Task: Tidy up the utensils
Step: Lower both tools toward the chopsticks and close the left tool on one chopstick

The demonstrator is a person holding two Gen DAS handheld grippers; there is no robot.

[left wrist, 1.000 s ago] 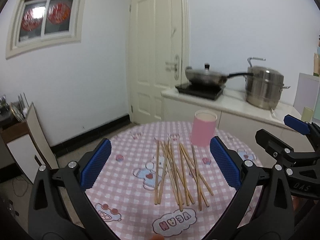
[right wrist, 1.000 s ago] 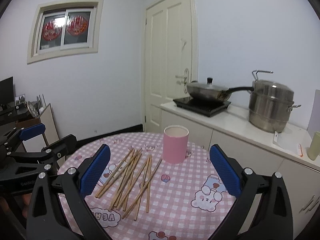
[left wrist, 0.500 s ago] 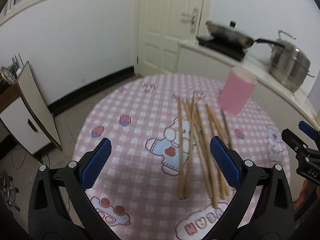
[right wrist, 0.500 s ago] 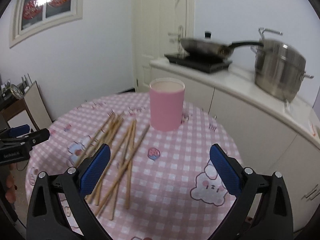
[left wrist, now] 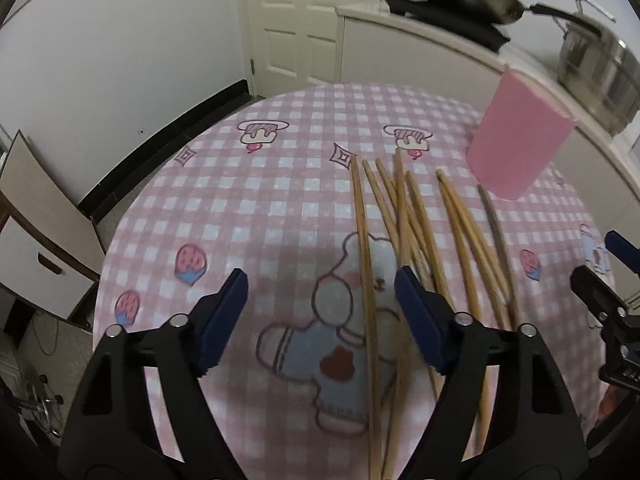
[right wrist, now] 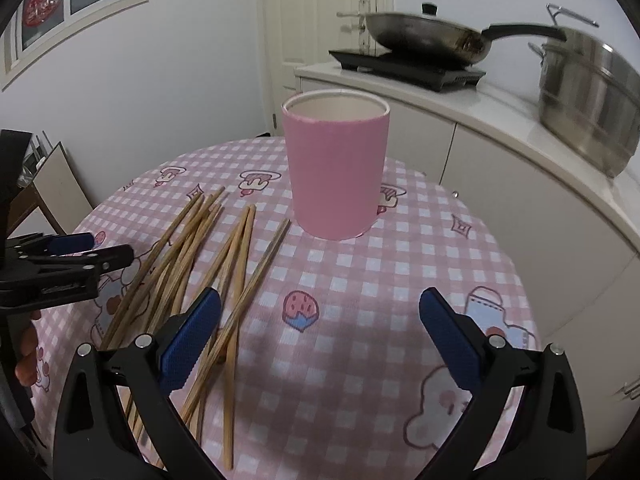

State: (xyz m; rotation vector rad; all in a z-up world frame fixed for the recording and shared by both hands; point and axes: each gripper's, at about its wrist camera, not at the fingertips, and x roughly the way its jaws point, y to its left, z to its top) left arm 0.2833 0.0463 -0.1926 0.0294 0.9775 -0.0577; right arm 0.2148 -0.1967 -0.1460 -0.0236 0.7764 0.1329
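Several wooden chopsticks [left wrist: 404,236] lie loose on the round table with a pink checked cloth [left wrist: 260,200]; they also show in the right wrist view [right wrist: 188,264]. An upright, empty pink cup [right wrist: 336,164] stands behind them, and shows in the left wrist view [left wrist: 518,140]. My left gripper [left wrist: 322,300] is open, low over the near ends of the leftmost chopsticks, with one chopstick between its fingers. My right gripper [right wrist: 320,328] is open and empty above the cloth in front of the cup.
A white counter [right wrist: 500,120] behind the table carries a black hob with a frying pan [right wrist: 428,36] and a steel pot [right wrist: 588,92]. A door [left wrist: 296,20] stands at the back. A cabinet [left wrist: 36,240] is on the floor to the left.
Both grippers have moved down and forward toward the table. The left one now sits over the chopsticks and its fingers are closer together; the right one is nearer the cup.
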